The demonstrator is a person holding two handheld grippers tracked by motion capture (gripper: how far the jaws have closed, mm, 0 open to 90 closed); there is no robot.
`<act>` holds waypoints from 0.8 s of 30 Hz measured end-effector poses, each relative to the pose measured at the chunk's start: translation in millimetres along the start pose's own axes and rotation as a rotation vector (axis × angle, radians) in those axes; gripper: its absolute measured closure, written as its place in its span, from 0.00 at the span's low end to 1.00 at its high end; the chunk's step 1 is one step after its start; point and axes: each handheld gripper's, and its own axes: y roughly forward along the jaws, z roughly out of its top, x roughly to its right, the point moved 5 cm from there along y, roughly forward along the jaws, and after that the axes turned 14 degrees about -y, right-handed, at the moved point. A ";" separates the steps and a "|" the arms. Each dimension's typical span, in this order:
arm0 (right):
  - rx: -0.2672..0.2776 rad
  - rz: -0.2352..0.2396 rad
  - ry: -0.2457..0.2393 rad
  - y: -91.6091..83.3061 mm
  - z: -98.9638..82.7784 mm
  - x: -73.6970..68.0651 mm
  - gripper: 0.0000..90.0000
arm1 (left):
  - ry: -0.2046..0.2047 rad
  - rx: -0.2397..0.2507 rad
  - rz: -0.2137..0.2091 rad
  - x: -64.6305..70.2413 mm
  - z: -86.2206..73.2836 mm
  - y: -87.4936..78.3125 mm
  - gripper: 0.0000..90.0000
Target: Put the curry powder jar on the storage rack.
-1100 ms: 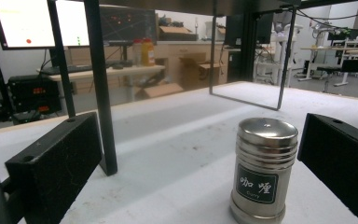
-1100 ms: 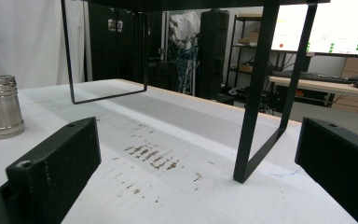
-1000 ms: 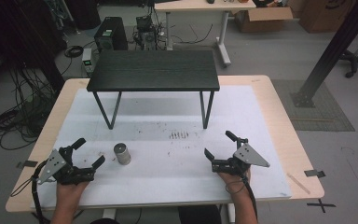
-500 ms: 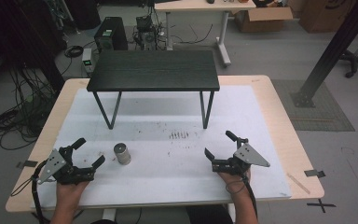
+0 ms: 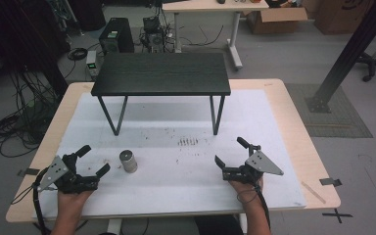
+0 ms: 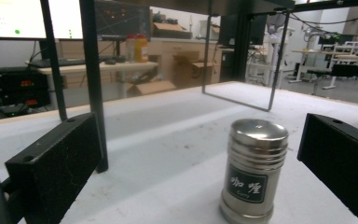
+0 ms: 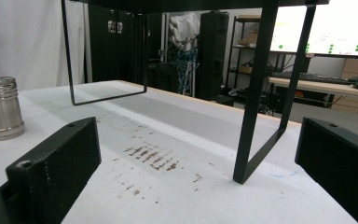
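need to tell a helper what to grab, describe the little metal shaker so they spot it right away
On the white mat covering the table, look in front of the black shelf stand, toward its left leg. There the shaker stands upright, just ahead of the left gripper. It is a small steel cylinder with a ridged cap and a dark label, and nothing else stands loose on the mat.

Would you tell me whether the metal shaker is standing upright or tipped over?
Upright: the shaker stands on its base on the table, cap on top.

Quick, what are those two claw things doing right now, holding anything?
Left gripper: open, holding nothing; the metal shaker stands just ahead of it.
Right gripper: open, holding nothing.
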 end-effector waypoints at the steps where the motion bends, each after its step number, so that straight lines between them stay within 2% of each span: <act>1: 0.000 0.000 0.000 0.0 0.0 0.1 0.00 | -0.001 0.002 -0.007 1.3 1.2 -0.3 0.00; 8: 0.001 0.000 0.004 -0.2 -0.1 0.3 0.00 | 0.002 -0.007 -0.052 8.6 12.2 0.6 0.00; 16: 0.003 -0.001 0.002 -0.4 0.0 0.2 0.00 | 0.011 -0.079 -0.108 16.9 20.2 9.9 0.00; 24: 0.003 -0.001 0.002 -0.4 -0.1 0.4 0.00 | 0.013 -0.140 -0.139 21.2 22.4 17.8 0.00</act>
